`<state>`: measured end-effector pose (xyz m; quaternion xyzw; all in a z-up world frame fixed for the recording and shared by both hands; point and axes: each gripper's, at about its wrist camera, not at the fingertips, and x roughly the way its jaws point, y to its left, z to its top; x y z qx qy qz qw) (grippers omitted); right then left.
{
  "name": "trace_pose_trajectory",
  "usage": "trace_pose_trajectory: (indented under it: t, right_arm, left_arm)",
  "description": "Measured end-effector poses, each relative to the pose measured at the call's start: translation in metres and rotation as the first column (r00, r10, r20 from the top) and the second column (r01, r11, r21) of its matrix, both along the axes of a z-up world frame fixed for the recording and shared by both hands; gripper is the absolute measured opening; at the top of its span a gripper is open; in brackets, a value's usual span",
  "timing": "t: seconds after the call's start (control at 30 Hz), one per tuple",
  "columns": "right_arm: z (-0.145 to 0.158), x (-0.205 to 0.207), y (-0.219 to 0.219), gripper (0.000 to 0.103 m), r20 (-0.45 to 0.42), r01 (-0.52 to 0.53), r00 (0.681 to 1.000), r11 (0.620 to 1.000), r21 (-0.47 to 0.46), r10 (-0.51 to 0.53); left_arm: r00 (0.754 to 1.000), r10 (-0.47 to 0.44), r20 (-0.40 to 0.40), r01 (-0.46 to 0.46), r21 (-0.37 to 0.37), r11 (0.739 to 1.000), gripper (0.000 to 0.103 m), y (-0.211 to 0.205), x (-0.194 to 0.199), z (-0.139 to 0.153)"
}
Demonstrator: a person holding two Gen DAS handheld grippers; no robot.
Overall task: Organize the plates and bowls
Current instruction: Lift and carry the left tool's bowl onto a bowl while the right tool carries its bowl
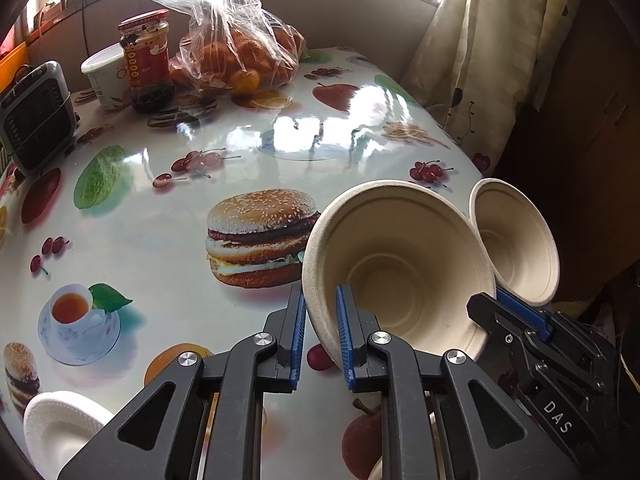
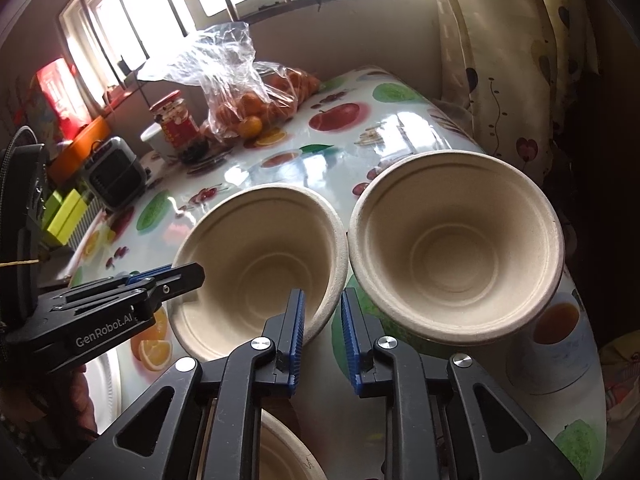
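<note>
A beige paper bowl [image 1: 400,248] [image 2: 256,248] is held tilted over the fruit-print table [image 1: 180,184]. My left gripper [image 1: 320,290] [image 2: 180,274] is shut on its left rim, one finger inside and one outside. My right gripper [image 2: 323,294] [image 1: 498,300] is shut on the opposite rim of the same bowl. A second beige bowl [image 1: 516,236] [image 2: 456,240] stands just to the right, rim to rim with the first, near the table's right edge. A white plate [image 1: 60,428] lies at the near left. Another beige bowl [image 2: 288,452] shows partly below my right gripper.
At the back of the table stand a red-lidded jar [image 1: 146,60], a white cup [image 1: 104,76], a plastic bag of oranges [image 1: 240,52] and a small grey heater [image 1: 36,116]. A patterned curtain [image 1: 480,40] hangs beyond the table's right edge.
</note>
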<state>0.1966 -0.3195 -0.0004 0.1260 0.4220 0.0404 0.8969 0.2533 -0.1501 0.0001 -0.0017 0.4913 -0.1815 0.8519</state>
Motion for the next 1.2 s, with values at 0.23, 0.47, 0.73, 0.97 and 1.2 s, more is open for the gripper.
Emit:
trace_pose_trajectory:
  t: [0.23, 0.47, 0.73, 0.97, 1.2]
  right_arm:
    - [0.004, -0.001, 0.0, 0.018, 0.014, -0.001, 1.0, 1.0, -0.001, 0.001]
    - [0.012, -0.007, 0.001, 0.018, 0.034, 0.002, 0.999, 1.0, 0.001, -0.002]
    - [0.022, -0.018, 0.001, 0.018, 0.056, 0.003, 0.998, 1.0, 0.002, -0.003]
    - [0.032, -0.031, 0.001, 0.018, 0.082, 0.007, 0.997, 1.0, 0.004, -0.008]
    - [0.04, -0.046, 0.0, 0.018, 0.103, 0.013, 0.995, 1.0, 0.007, -0.014]
  left_arm:
    - [0.999, 0.0, 0.037, 0.0, 0.01, 1.0, 0.016, 0.0, -0.006, 0.009]
    - [0.998, -0.005, 0.064, 0.005, 0.006, 1.0, 0.016, 0.001, -0.012, 0.019]
    - [0.995, -0.013, 0.094, 0.012, 0.011, 1.0, 0.016, 0.001, -0.022, 0.029]
    - [0.992, -0.023, 0.126, 0.021, 0.014, 1.0, 0.016, 0.001, -0.035, 0.037]
    - [0.989, -0.035, 0.146, 0.033, 0.012, 0.999, 0.016, 0.001, -0.047, 0.043]
